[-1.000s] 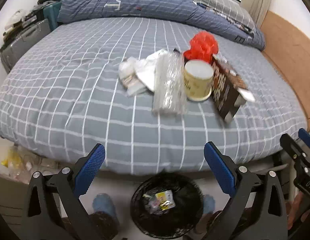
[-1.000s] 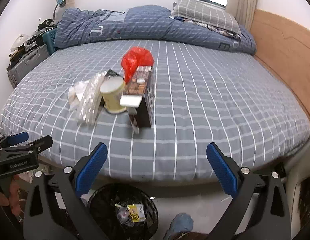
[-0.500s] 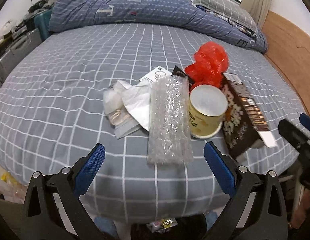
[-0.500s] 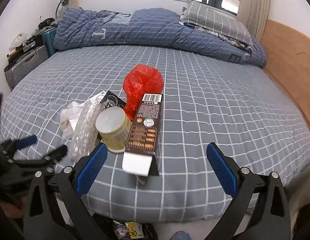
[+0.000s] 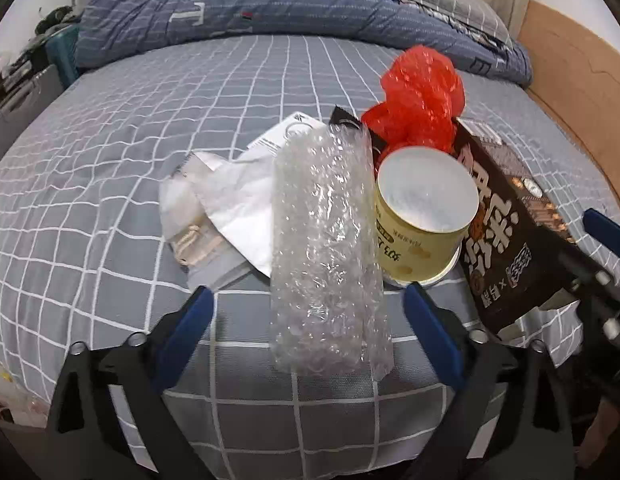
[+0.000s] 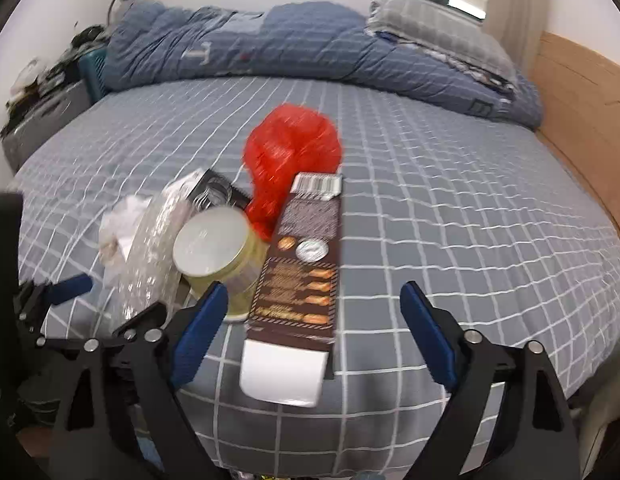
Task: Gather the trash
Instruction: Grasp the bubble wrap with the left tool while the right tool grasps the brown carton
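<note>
A pile of trash lies on the grey checked bed (image 5: pixel 110 152). It holds a roll of clear bubble wrap (image 5: pixel 326 240), an upturned yellow paper cup (image 5: pixel 422 216), a red plastic bag (image 5: pixel 418 96), a long brown snack box (image 5: pixel 506 232) and crumpled white wrappers (image 5: pixel 230 200). My left gripper (image 5: pixel 306 300) straddles the near end of the bubble wrap; its jaws are closing and the pads stand apart from it. My right gripper (image 6: pixel 314 294) straddles the near end of the brown box (image 6: pixel 302 264), beside the cup (image 6: pixel 214 248); its jaws are closing too, with gaps on both sides.
A blue duvet (image 6: pixel 270 48) and a grey pillow (image 6: pixel 438 28) lie along the far side of the bed. A wooden headboard (image 6: pixel 582 92) runs down the right. Suitcases and clutter (image 6: pixel 42 92) stand at the left. The mattress's front edge is just below both grippers.
Both grippers have moved forward and down over the bed's edge, up to the pile. The black bin on the floor has dropped out of view. Both pairs of jaws have narrowed a little.
</note>
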Demonstrator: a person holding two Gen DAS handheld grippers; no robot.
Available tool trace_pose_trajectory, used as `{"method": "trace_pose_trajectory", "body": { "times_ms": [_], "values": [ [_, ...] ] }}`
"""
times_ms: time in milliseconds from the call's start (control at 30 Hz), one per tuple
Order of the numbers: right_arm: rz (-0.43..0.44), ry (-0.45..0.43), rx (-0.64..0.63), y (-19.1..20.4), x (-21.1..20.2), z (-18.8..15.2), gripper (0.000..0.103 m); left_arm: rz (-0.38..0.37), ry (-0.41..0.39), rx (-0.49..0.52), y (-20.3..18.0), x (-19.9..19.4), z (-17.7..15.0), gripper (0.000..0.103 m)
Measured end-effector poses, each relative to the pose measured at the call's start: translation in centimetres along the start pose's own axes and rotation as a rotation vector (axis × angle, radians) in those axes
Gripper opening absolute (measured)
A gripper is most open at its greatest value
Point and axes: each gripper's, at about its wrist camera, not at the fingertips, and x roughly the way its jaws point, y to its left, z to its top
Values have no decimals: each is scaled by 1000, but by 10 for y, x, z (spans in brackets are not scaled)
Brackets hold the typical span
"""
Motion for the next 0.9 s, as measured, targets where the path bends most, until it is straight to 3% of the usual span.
{"method": "trace_pose_trajectory", "body": {
  "times_ms": [333,400,433,467,900],
  "values": [
    [18,54,11,-3,25,-3,56,-31,65,-3,-2,20,1,57],
    [27,71,5,-2,32,-5,47,-22,65,1,-3,21,0,44],
    [25,65,3,-2,32,-6,47,-26,65,-1,-4,21,0,31],
    [26,58,2,-2,31,-6,46,-25,60,-1,-4,19,1,26],
    [35,6,-5,-10,9,-6,44,-19,-9,2,-4,-3,9,21]
  ]
}}
